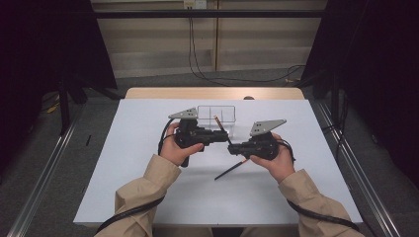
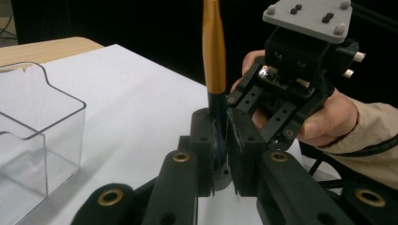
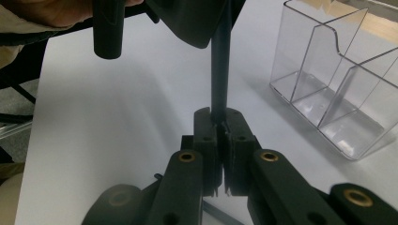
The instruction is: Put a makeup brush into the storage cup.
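A slim pen with an orange upper end (image 1: 216,120) and a black lower shaft is held above the white table (image 1: 148,187) by both grippers. My left gripper (image 1: 223,135) is shut on the black shaft (image 2: 217,108), with the orange part (image 2: 213,56) rising above its jaws. My right gripper (image 1: 231,146) is shut on the same shaft (image 3: 220,61) a little lower down. The two grippers point at each other, almost tip to tip. The hand (image 2: 324,117) that holds the right gripper is just behind the pen.
A clear plastic organizer with compartments (image 1: 216,114) stands just beyond the grippers, close to the left one (image 2: 37,140) and beside the right one (image 3: 328,70). A second dark pencil (image 1: 231,169) lies flat on the table below the right hand.
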### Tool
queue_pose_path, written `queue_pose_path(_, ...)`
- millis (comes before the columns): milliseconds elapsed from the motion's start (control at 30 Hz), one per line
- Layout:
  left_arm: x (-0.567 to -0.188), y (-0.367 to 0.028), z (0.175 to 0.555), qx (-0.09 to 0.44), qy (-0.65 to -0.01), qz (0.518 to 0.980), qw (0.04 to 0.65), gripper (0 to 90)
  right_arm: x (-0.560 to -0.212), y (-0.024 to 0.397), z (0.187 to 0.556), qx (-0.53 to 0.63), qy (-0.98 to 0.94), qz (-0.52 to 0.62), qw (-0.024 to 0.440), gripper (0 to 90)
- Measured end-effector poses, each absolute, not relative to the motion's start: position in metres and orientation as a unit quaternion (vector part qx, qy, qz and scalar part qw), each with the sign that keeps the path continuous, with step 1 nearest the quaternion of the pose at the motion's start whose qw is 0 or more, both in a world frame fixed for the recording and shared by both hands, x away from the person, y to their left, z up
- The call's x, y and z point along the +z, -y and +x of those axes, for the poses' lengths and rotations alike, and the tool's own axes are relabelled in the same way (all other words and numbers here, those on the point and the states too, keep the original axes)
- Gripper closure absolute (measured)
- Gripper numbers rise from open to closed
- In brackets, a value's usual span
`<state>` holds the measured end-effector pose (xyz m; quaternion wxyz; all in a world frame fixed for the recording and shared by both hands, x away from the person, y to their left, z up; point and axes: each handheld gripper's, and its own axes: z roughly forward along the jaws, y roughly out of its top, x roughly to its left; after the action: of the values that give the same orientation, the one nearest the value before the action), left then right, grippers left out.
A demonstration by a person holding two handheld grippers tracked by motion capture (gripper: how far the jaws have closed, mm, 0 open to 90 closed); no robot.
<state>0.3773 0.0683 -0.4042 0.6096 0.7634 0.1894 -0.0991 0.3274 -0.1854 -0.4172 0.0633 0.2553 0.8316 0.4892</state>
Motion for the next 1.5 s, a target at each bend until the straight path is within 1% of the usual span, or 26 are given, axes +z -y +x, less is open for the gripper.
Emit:
queue_pose_path(167,-0.405,-0.066,0.376,-0.100,-0.191,0.758,0.616,81.9,-0.417,0.183,0.328,0.490,-0.831,0.256,0.059,85.7)
queue_pose_path(400,-0.411,-0.062,0.374,-0.105,-0.208,0.747,0.623,83.2,-0.421,0.182,0.328,0.490,-0.828,0.268,0.051,85.6)
queue_pose_path(800,-0.417,-0.061,0.371,-0.090,-0.227,0.722,0.648,83.6,-0.421,0.179,0.329,0.491,-0.821,0.286,0.050,85.3)
queue_pose_path(1500,-0.417,-0.058,0.369,-0.077,-0.226,0.716,0.656,83.4,-0.420,0.175,0.331,0.502,-0.814,0.289,0.035,84.3)
